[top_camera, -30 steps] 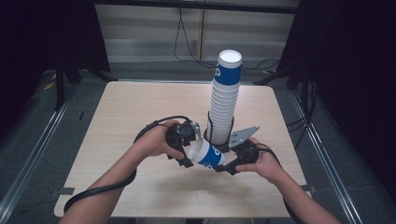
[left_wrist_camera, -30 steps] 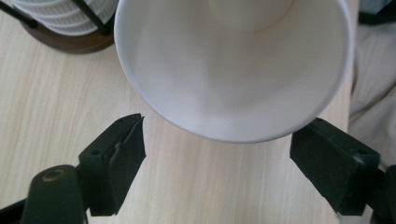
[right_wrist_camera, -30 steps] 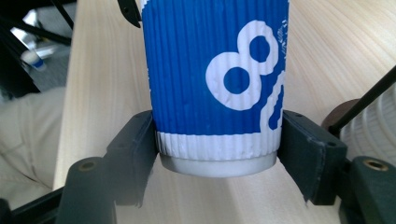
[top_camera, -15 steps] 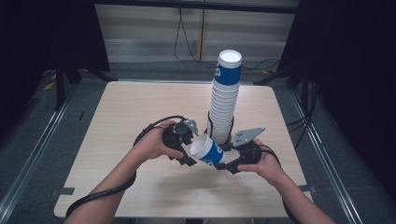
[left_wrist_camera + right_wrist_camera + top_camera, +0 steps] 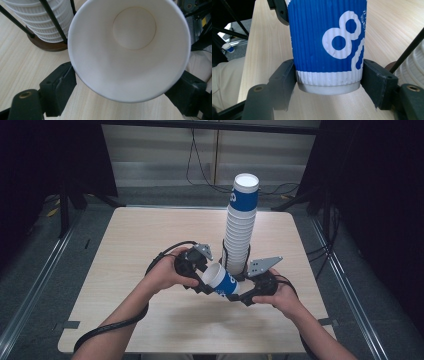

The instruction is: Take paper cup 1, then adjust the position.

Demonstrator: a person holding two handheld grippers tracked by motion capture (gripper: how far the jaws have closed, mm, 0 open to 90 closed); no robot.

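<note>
A blue ribbed paper cup with white figures lies tilted just above the table, held between both grippers. My right gripper is shut on its base; in the right gripper view its pads press the cup just above the white bottom rim. My left gripper stands at the cup's mouth. In the left gripper view the white inside of the cup faces the camera, and the jaws touch the rim on both sides.
A tall stack of white cups, topped by a blue one, stands in a black-rod holder on a round wooden base just behind the grippers. The light wooden table has dark floor and cables around it.
The cup has tipped, so its white mouth now faces more up and toward the camera. The grey plate on the left gripper has turned into sight. Both hands kept their place.
</note>
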